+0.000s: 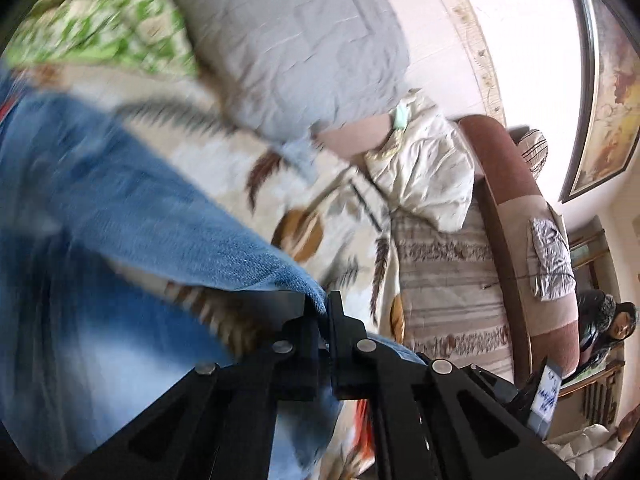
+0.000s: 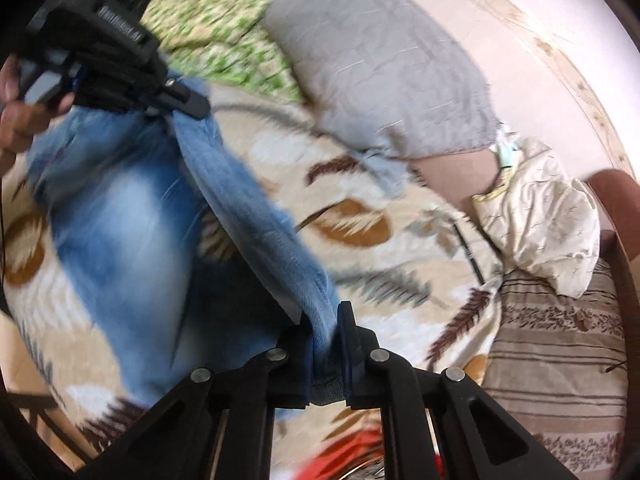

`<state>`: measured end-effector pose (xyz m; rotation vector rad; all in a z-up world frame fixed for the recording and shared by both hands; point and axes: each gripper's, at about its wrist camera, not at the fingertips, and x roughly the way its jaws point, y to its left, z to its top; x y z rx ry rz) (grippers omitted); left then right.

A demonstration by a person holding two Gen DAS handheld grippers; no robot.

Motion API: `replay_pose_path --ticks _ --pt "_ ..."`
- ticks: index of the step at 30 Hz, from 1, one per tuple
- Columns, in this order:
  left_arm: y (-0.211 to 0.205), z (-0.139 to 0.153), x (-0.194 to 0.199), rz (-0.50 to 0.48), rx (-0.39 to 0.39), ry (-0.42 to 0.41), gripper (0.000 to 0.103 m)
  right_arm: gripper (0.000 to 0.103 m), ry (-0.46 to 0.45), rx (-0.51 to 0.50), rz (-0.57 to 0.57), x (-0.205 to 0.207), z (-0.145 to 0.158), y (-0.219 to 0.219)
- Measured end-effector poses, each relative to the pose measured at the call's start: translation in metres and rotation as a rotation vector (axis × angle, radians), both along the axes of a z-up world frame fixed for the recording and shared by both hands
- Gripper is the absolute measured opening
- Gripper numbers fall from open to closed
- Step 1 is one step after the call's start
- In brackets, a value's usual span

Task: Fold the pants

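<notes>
L gripper (image 1: 324, 312): closed on denim edge of pants (image 1: 120, 208); cloth pinched between the two fingers, drapes away up-left in L wrist view.
R gripper (image 2: 326, 328): closed on same pants (image 2: 132, 208), thick folded edge/hem wedged between jaws.
L gripper seen from R wrist (image 2: 188, 102): upper left of view, also clamped on the denim; person's hand (image 2: 20, 116) behind it.
Pants position: held up off the bedspread (image 2: 360, 216) by both tools; one band of denim stretched taut betw. the two grip pts, rest hangs/pools lower-left onto the bed.
Key relation: taut edge = long axis, runs from R gripper diagonally up-left to L gripper. Grippers well apart. Judgement: next move prob. brings the held edge over or down onto the bed, so both ends need to travel together, else band skews.
Nearer arm: neither, both already on cloth.
Surroundings: gray pillow (image 2: 380, 72) and green-print cloth (image 2: 224, 24) beyond pants; cream bundle (image 2: 540, 212) to the right.
Hidden/unclear: heavy motion blur; waistband vs. leg end not distinguishable; can't tell how many layers in each pinch; lower part of pants cut off by frame edge + gripper bodies. Red item at bottom (image 2: 352, 452), unidentifiable.
</notes>
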<state>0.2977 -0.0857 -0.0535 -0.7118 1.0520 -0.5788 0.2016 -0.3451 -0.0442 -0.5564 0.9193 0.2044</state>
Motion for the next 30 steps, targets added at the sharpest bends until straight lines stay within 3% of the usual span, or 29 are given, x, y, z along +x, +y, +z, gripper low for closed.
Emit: replay_pose_path --ticks 5,10,15,18,19,20,21,23,25,30 --pt "-0.022 -0.003 0.063 0.016 0.045 0.023 0.003 0.011 0.083 0.075 -0.084 0.071 -0.004 -0.025" --pt "-0.038 -0.046 0.117 0.047 0.087 0.106 0.003 0.011 0.209 0.165 -0.202 0.148 -0.054 -0.055" --pt "-0.048 -0.092 0.146 0.059 0.176 0.189 0.003 0.013 0.246 0.154 -0.264 0.188 -0.101 -0.065" --pt "-0.052 -0.105 0.151 0.064 0.235 0.209 0.004 0.037 0.231 0.103 -0.272 0.192 -0.111 -0.062" --pt "-0.050 -0.104 0.150 0.069 0.239 0.206 0.006 0.062 0.212 0.109 -0.273 0.189 -0.106 -0.065" --pt "-0.048 -0.098 0.147 0.079 0.248 0.196 0.020 0.082 0.188 0.116 -0.275 0.186 -0.098 -0.069" --pt "-0.045 -0.089 0.142 0.095 0.251 0.185 0.057 0.085 0.149 0.118 -0.279 0.180 -0.087 -0.074" --pt "-0.036 -0.066 0.132 0.138 0.208 0.133 0.101 0.085 0.106 0.131 -0.284 0.163 -0.061 -0.084" --pt "-0.027 -0.037 0.115 0.157 0.176 0.056 0.101 0.085 0.076 0.155 -0.292 0.145 -0.038 -0.092" --pt "-0.020 0.011 0.059 0.054 0.169 -0.069 0.101 0.093 0.068 0.237 -0.232 0.077 0.003 -0.097"
